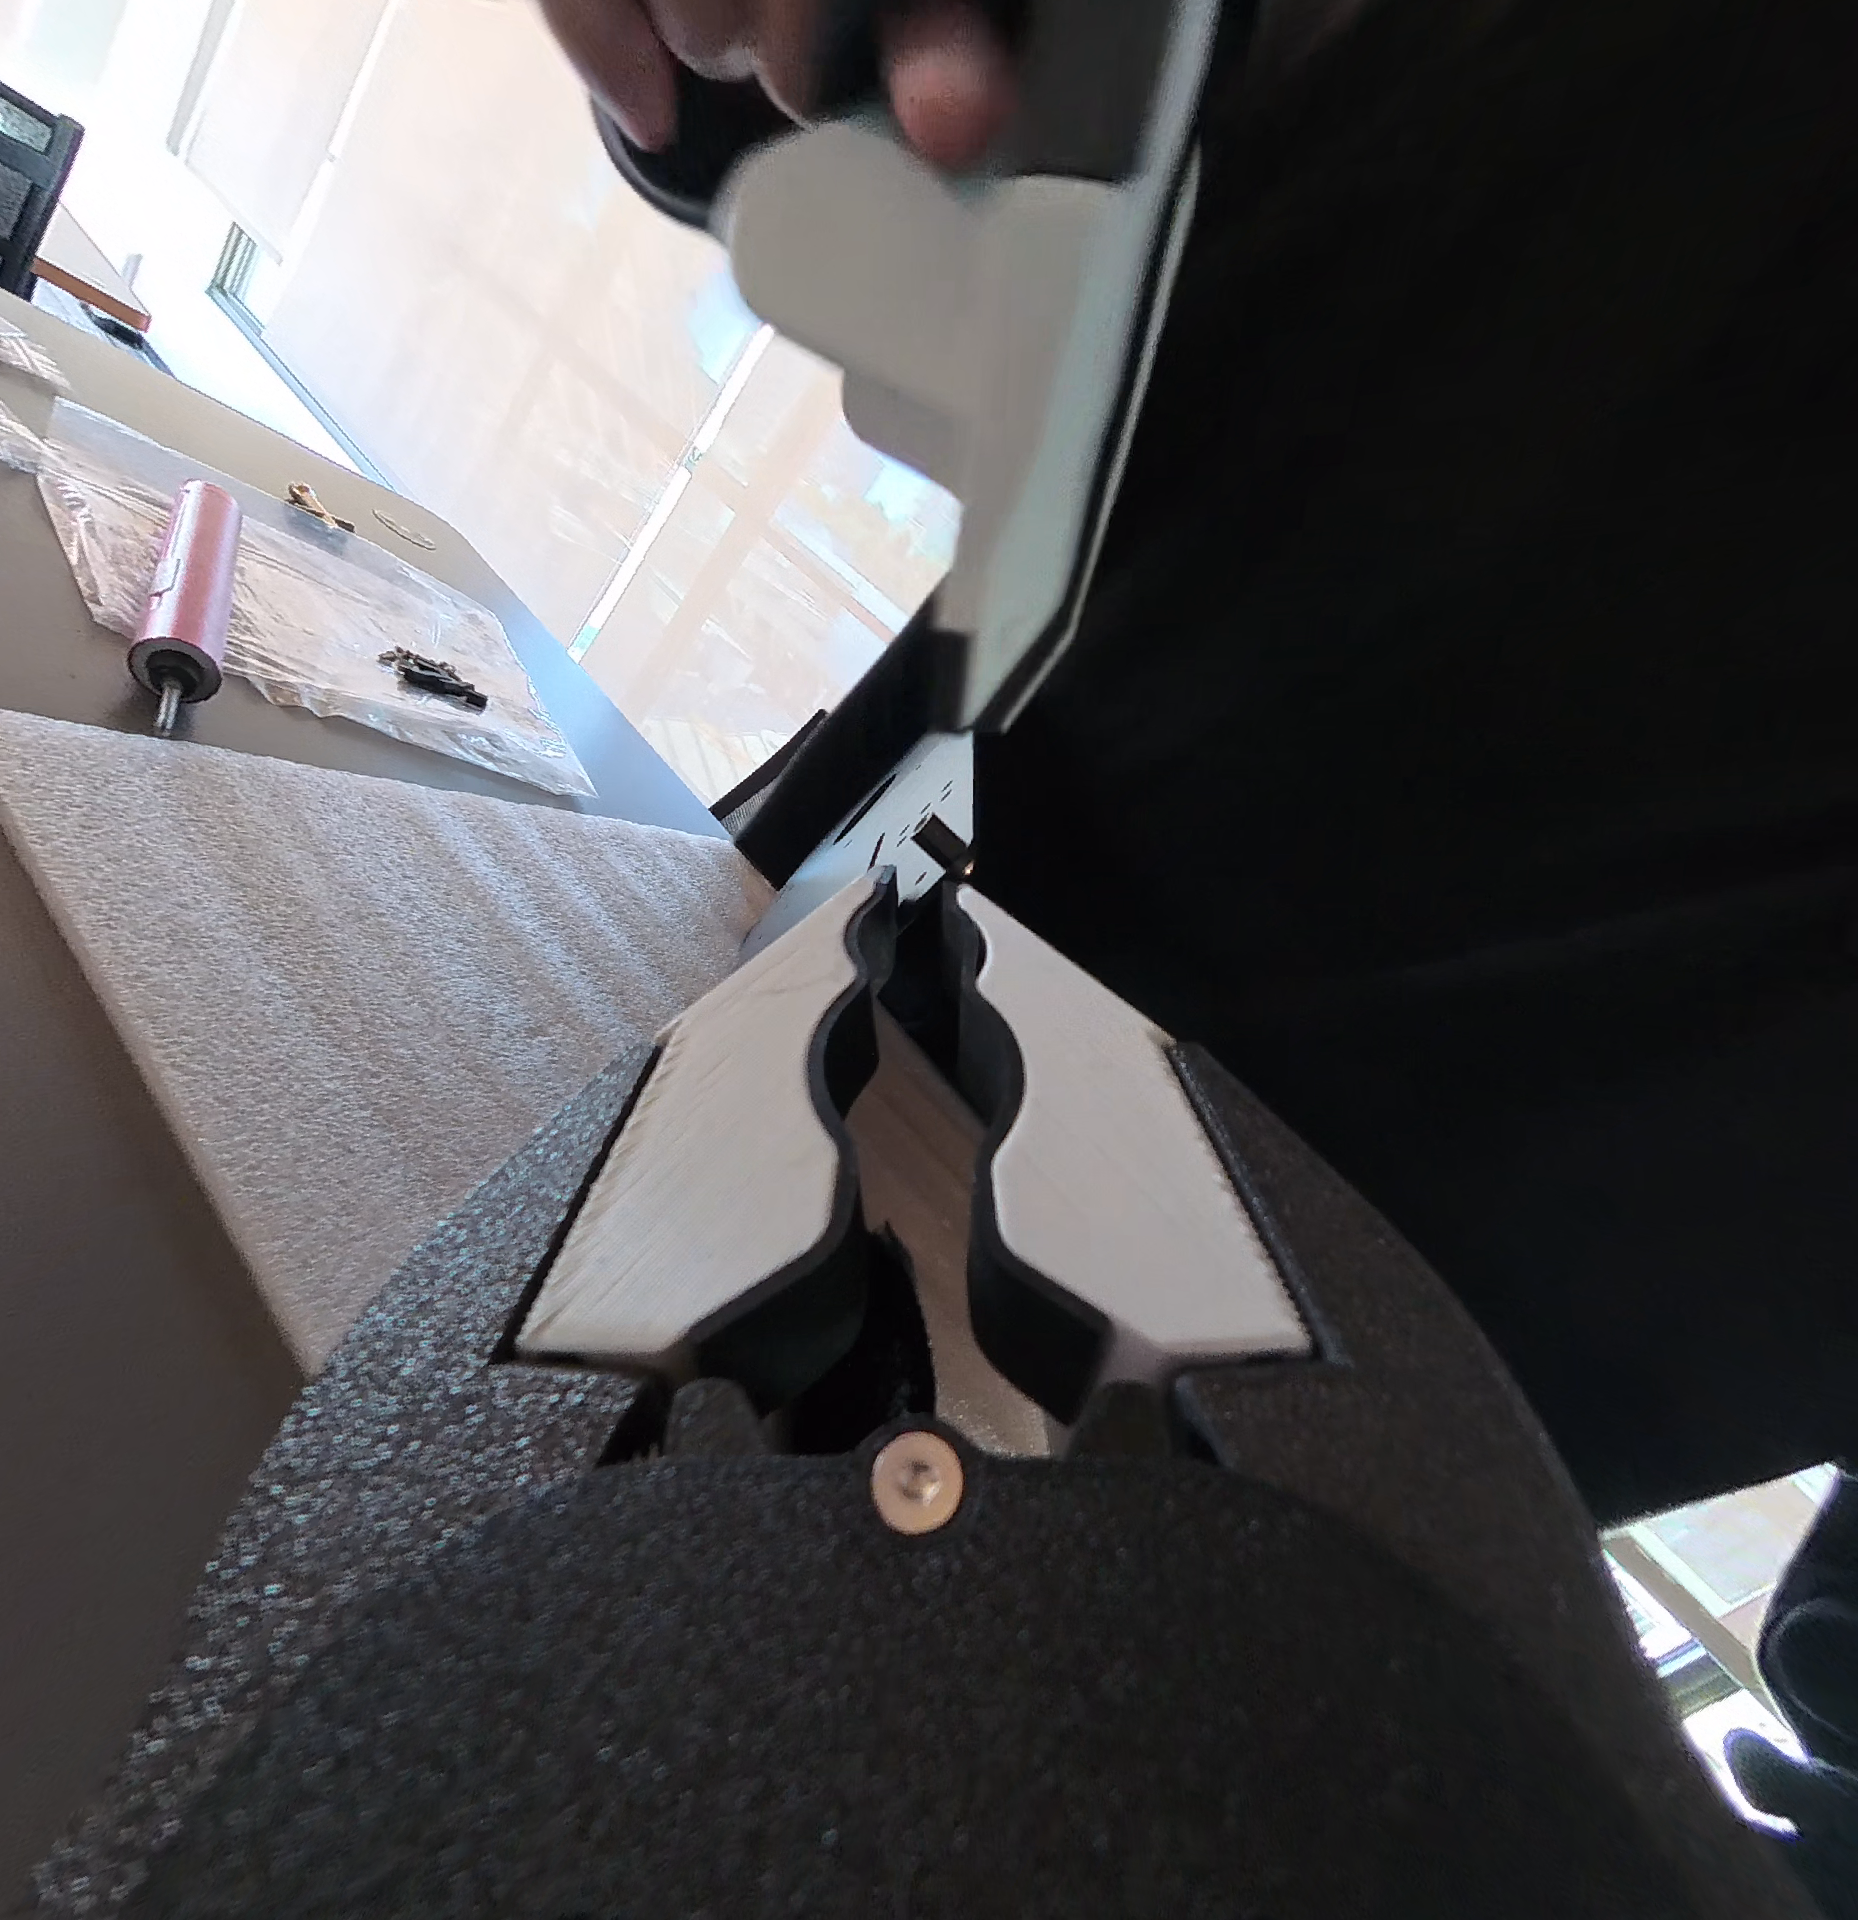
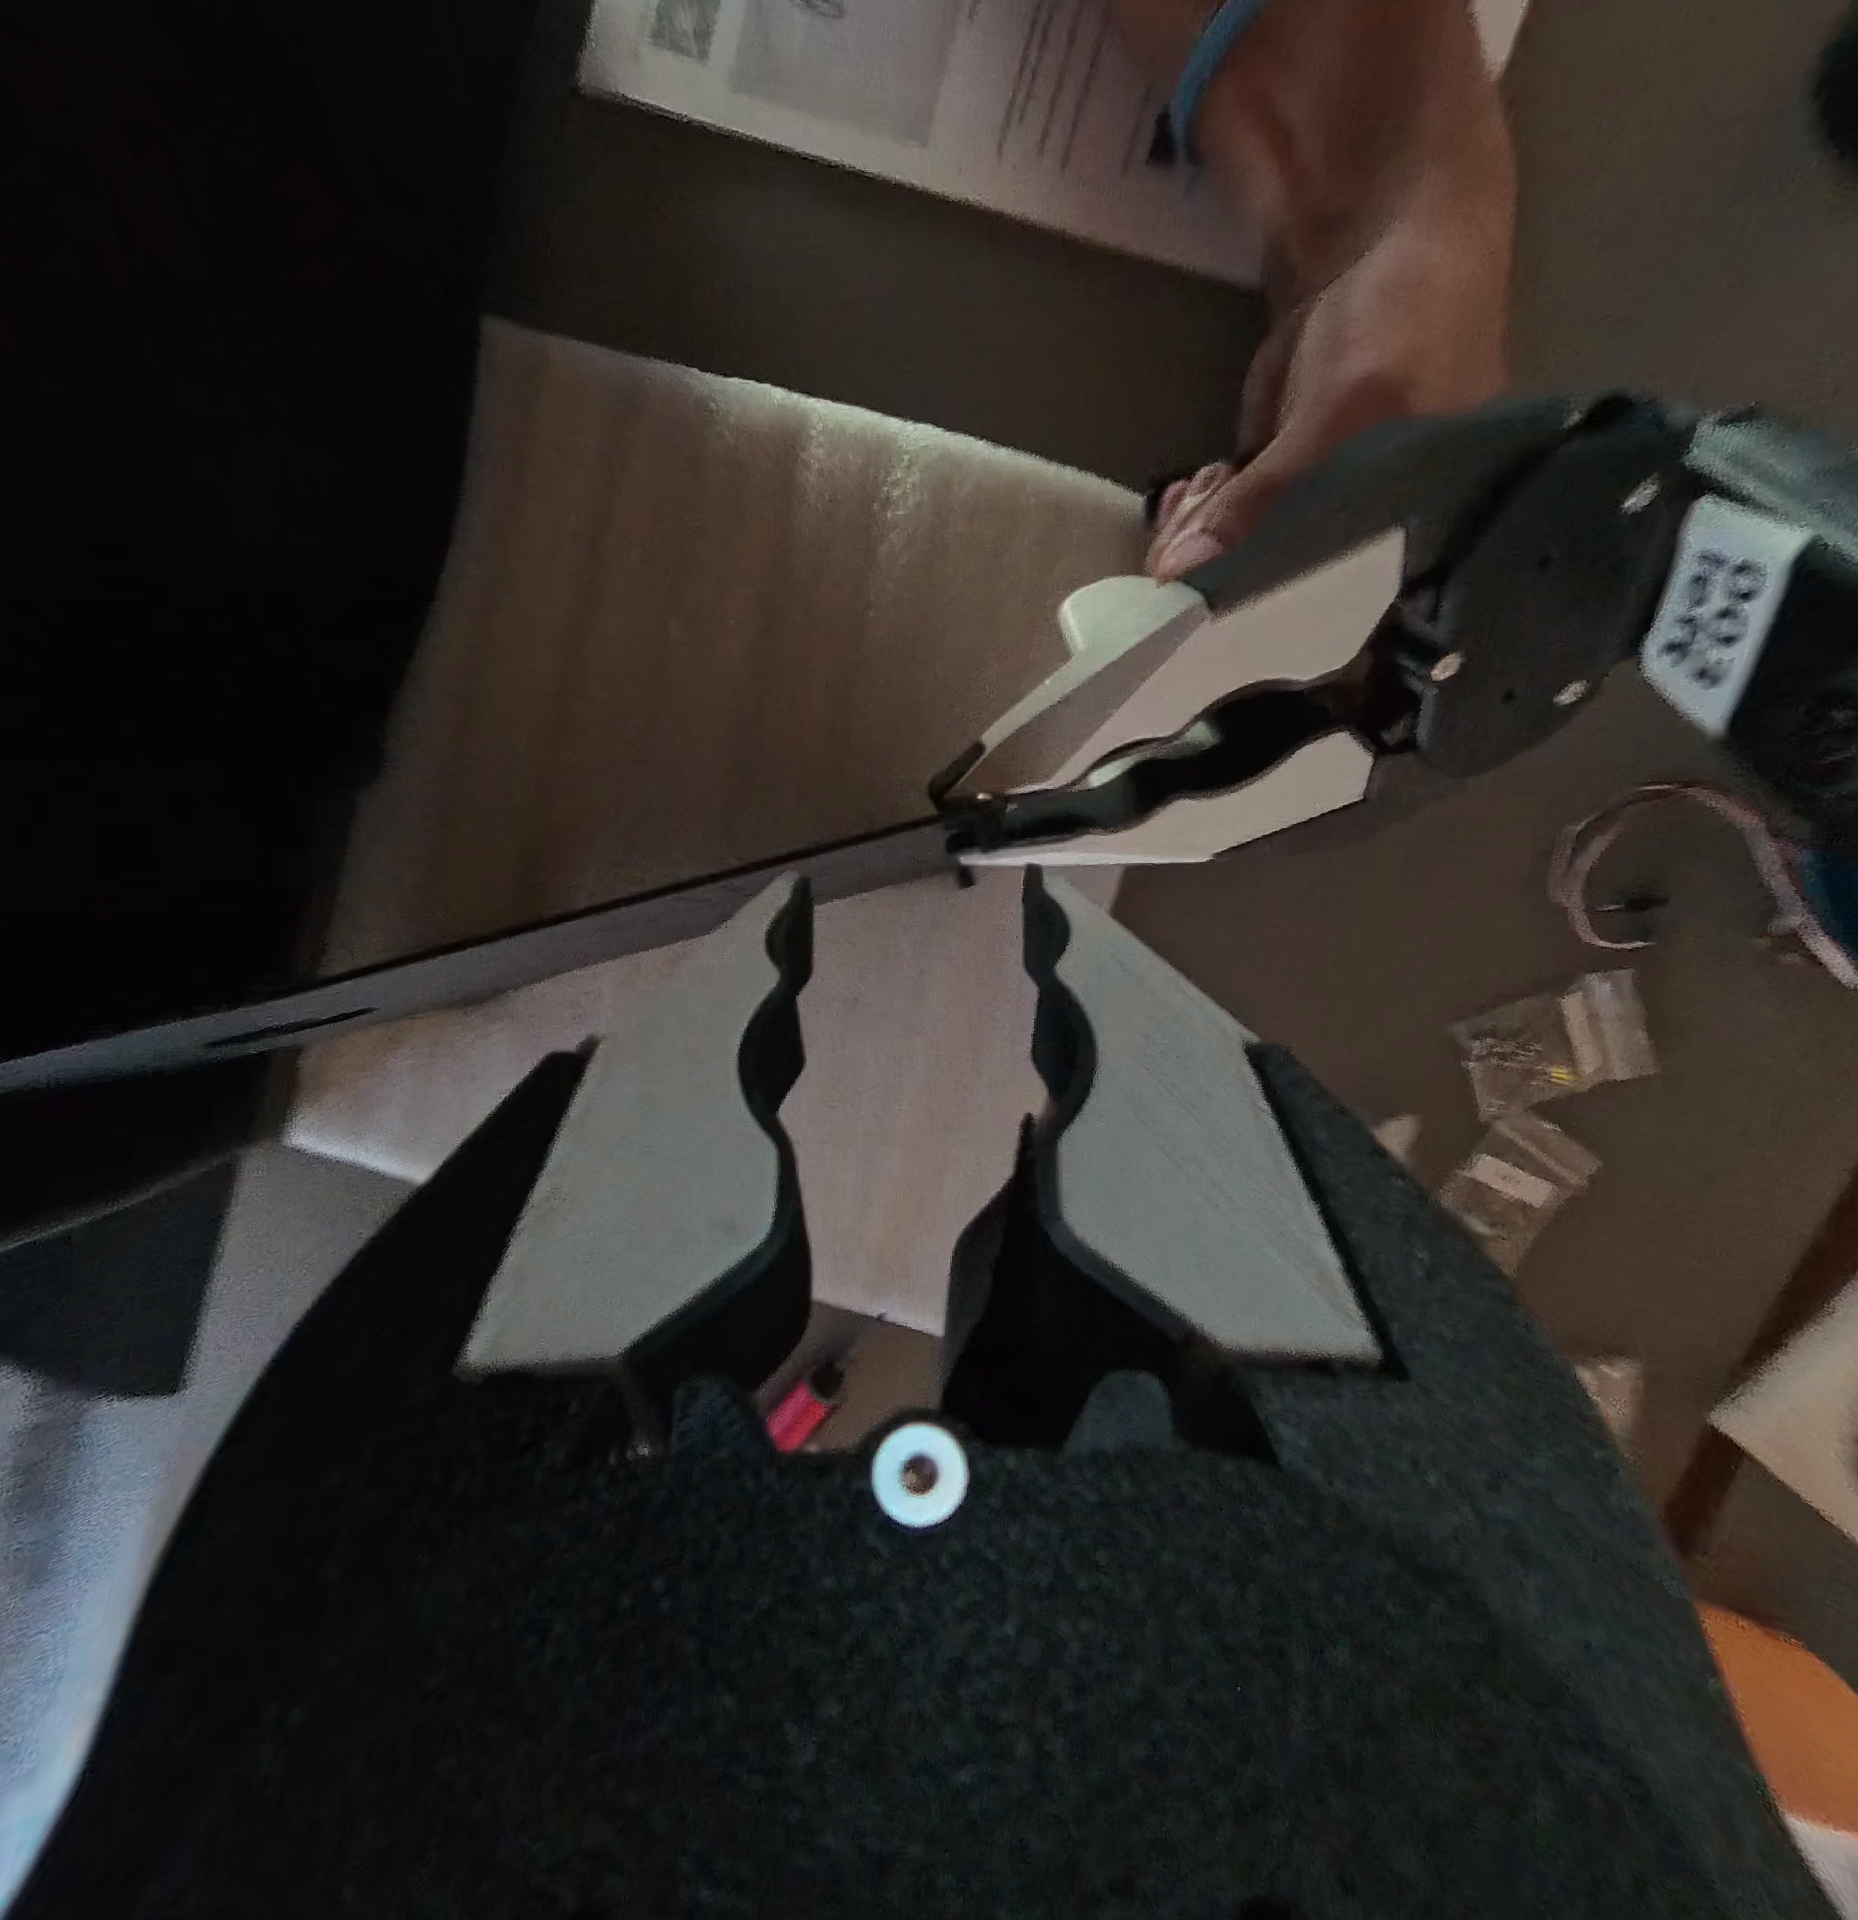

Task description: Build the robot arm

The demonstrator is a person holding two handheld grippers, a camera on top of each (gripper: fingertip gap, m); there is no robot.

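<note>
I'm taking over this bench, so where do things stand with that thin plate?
Done: the thin plate is held above the foam sheet, clamped at one edge by the left gripper. In hand: the right gripper is open, its tips close to the plate near that clamp, not gripping. Remaining: the red roller and bagged screws lie untouched beyond the foam.

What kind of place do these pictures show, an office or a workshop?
Probably an office or meeting room used as a workbench: a long table beside large windows, a foam sheet spread on it, and small bags of hardware with a pink roller.
</note>
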